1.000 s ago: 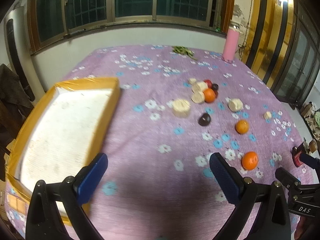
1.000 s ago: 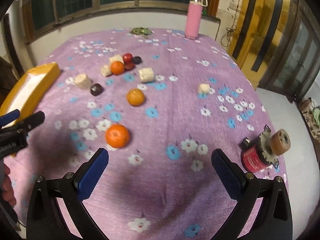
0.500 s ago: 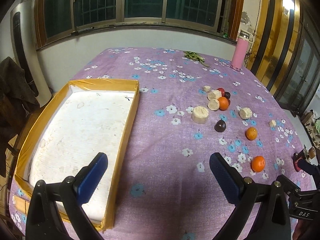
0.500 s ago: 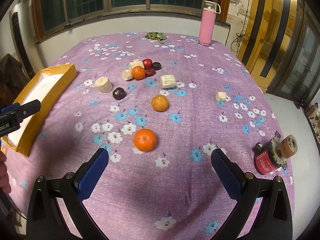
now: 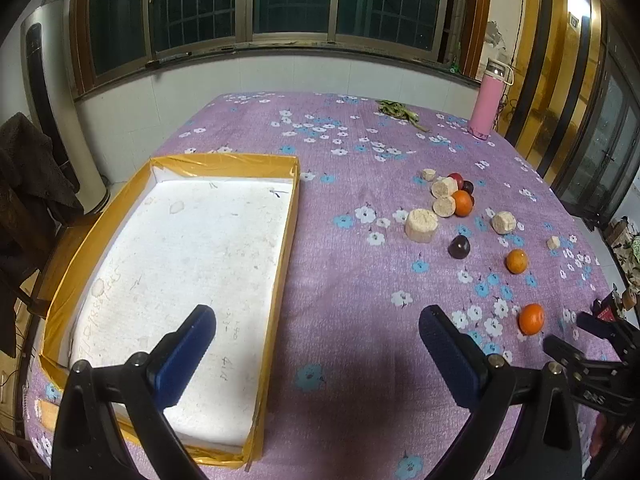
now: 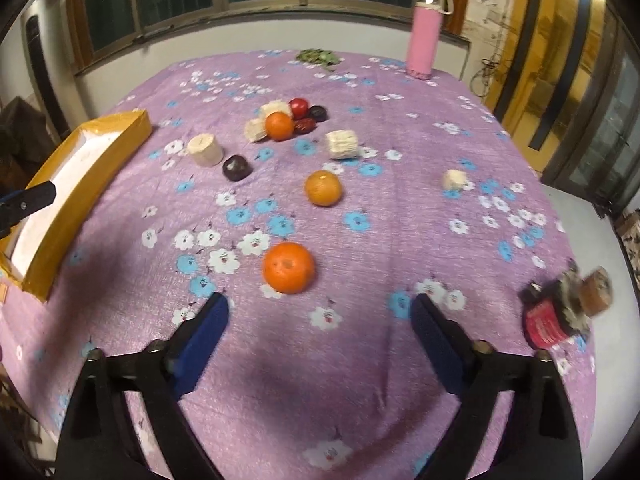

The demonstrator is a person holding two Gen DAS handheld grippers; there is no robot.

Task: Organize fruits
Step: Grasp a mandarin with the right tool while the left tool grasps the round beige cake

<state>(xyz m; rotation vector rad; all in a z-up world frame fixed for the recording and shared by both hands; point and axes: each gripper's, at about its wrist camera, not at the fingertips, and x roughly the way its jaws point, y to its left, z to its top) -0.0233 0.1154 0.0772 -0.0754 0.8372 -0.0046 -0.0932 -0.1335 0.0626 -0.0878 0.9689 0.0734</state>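
Note:
Fruits lie scattered on a purple flowered cloth. The nearest orange (image 6: 288,267) sits just beyond my right gripper (image 6: 320,320), whose jaws are closing with nothing between them. A second orange (image 6: 323,188) lies farther back, a dark plum (image 6: 237,168) to its left. A third orange (image 6: 279,126) rests in a cluster with red and dark fruits (image 6: 306,114) and pale cut pieces (image 6: 205,150). My left gripper (image 5: 316,332) hangs open and empty over the right edge of the yellow-rimmed white tray (image 5: 286,240). The near orange (image 5: 531,319) lies to its right.
A pink bottle (image 6: 426,46) and green leaves (image 6: 318,56) stand at the table's far edge. A red motor-like part (image 6: 560,316) lies near the right edge. The right gripper's tips (image 5: 592,334) show low at the right of the left wrist view.
The right gripper's jaws have narrowed and it has come nearer to the closest orange. The left gripper has shifted so the tray shows in full under it.

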